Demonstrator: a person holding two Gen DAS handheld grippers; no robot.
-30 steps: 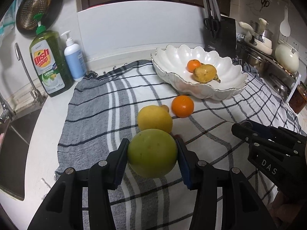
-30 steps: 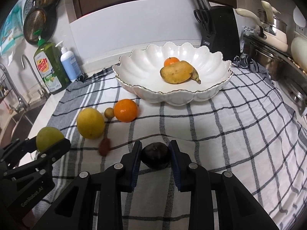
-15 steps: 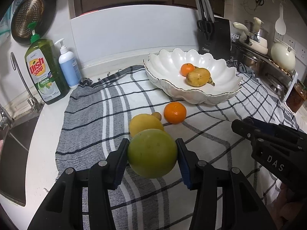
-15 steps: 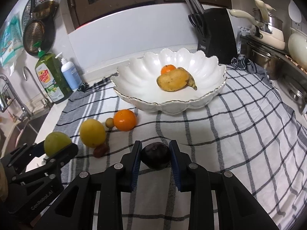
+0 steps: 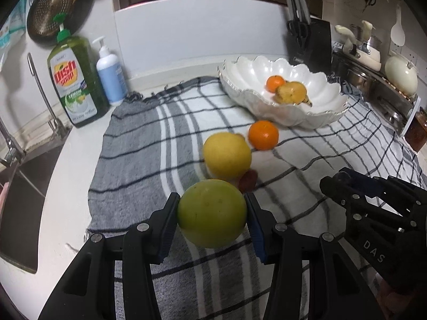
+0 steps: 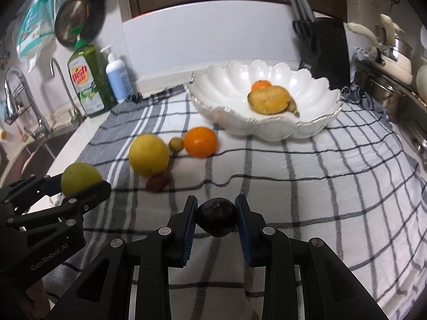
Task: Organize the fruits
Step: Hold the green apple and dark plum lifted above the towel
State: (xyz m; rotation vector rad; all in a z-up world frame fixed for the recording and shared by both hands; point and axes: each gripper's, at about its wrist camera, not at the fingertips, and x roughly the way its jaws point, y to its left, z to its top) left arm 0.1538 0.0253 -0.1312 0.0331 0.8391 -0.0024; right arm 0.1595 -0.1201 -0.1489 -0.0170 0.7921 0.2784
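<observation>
My left gripper (image 5: 212,214) is shut on a round green fruit (image 5: 212,213), held above the checked cloth (image 5: 138,160). Just beyond it lie a yellow lemon (image 5: 226,156), a small reddish fruit (image 5: 248,180) and an orange (image 5: 263,135). My right gripper (image 6: 216,220) is shut on a small dark fruit (image 6: 216,220). A white scalloped bowl (image 6: 229,80) at the back holds a small orange (image 6: 261,84), a yellow-brown fruit (image 6: 269,99) and a banana tip. In the right wrist view the left gripper (image 6: 80,186) with the green fruit (image 6: 80,178) is at far left.
A green dish soap bottle (image 5: 76,80) and a blue pump bottle (image 5: 110,80) stand at the back left by the sink (image 5: 21,186) and tap. A black knife block (image 5: 311,40) stands behind the bowl. Pots and a stove (image 5: 373,80) fill the right side.
Both views shifted: the bowl and loose fruits now sit further right and back in frame. Each gripper keeps its fruit; the small reddish fruit now shows beside the green one.
</observation>
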